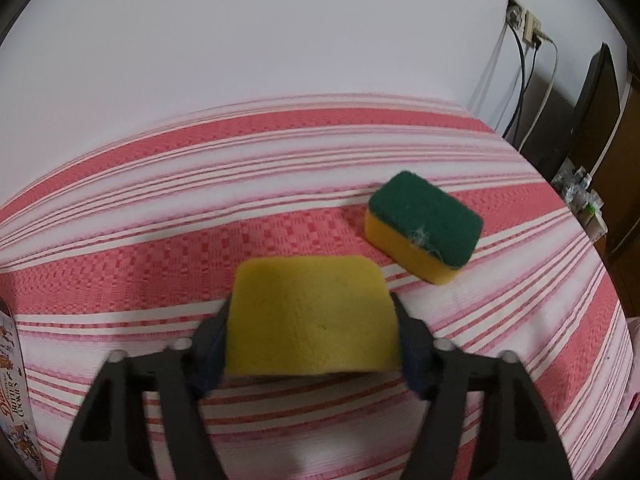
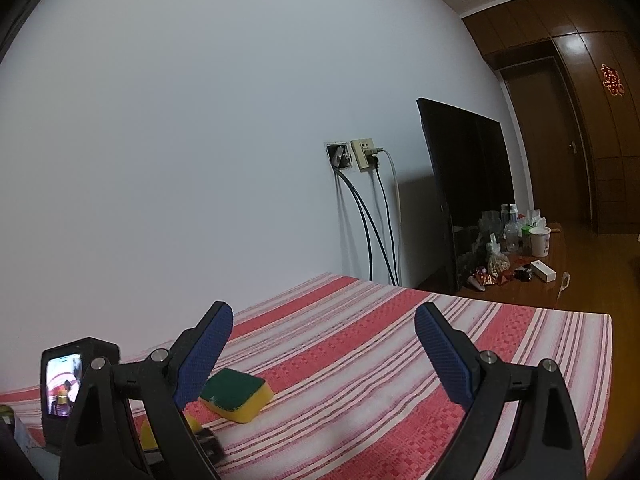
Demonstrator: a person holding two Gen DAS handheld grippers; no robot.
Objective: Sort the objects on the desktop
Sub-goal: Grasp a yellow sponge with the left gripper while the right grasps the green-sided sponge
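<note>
My left gripper [image 1: 310, 312] is shut on a yellow sponge [image 1: 310, 316], yellow side up, held just above the striped tablecloth [image 1: 160, 208]. A second sponge [image 1: 424, 226], green scouring side up on a yellow base, lies on the cloth to the right and beyond it. My right gripper [image 2: 324, 328] is open and empty, raised above the table. In the right wrist view the green-topped sponge [image 2: 236, 394] lies left of centre, and a corner of the held yellow sponge [image 2: 150, 434] shows behind the left finger, with the left gripper's camera unit [image 2: 68, 384] beside it.
A butter cookie tin [image 1: 16, 392] pokes in at the left edge. The table ends at the white wall; sockets and hanging cables [image 2: 360, 156] are beyond the far corner. A dark TV [image 2: 464, 176] and a cluttered wooden cabinet [image 2: 516, 256] stand right of the table.
</note>
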